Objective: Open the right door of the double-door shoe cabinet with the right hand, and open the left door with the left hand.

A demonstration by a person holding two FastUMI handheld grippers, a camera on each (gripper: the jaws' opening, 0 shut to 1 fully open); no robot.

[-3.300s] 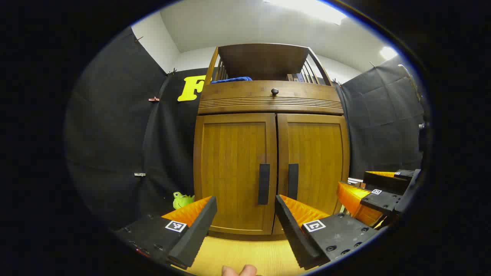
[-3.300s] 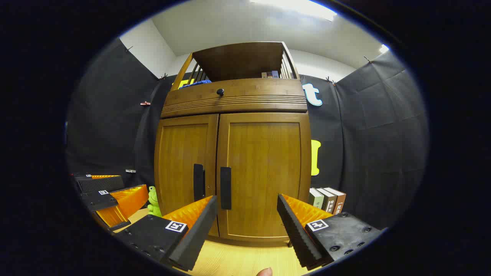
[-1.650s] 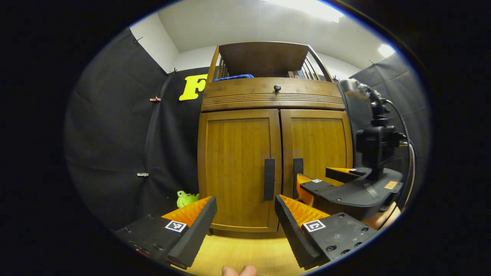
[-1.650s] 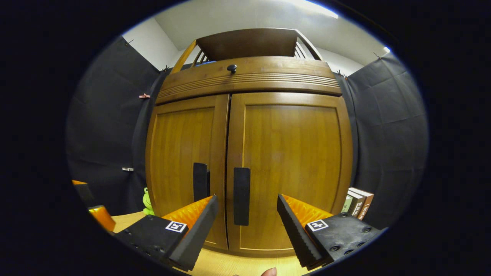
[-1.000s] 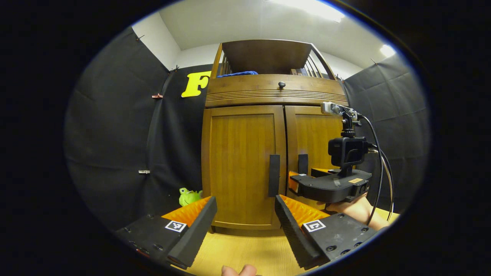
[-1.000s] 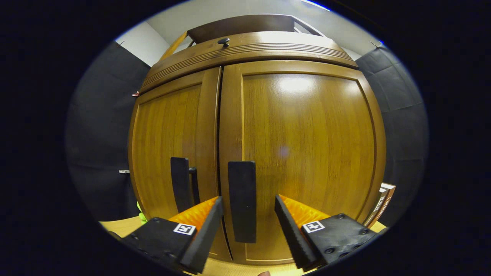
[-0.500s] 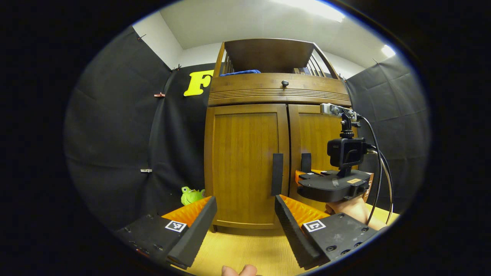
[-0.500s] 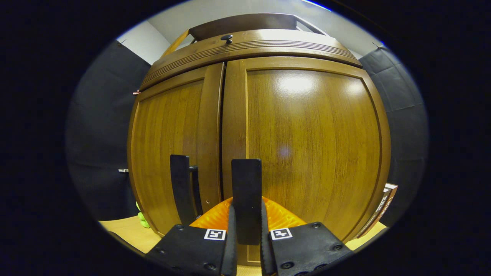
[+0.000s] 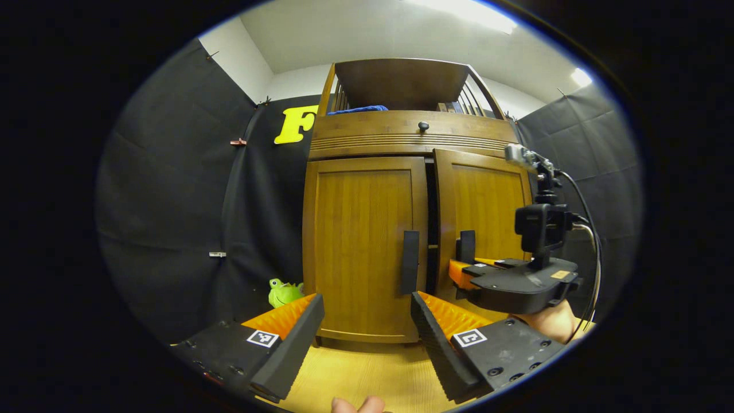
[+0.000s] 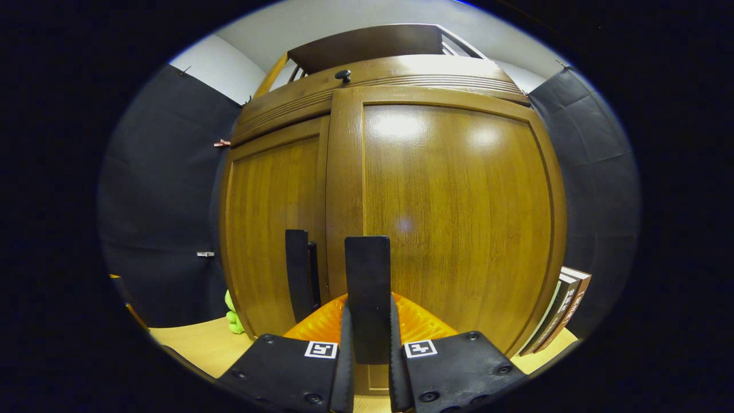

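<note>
1. The right hand-held gripper is clamped on the right door's handle, both fingers pressing its sides.
2. The right door of the shoe cabinet stands slightly ajar, with a dark gap beside the closed left door.
3. The left hand-held gripper hangs spread wide above the counter, short of the left handle.
4. Next, I judge, the right door needs swinging out on its hinge, then the left handle needs gripping.

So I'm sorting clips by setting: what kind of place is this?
Likely a staged recording booth, not a home: black cloth walls surround a wooden shoe cabinet standing on a tabletop, with books beside it.
</note>
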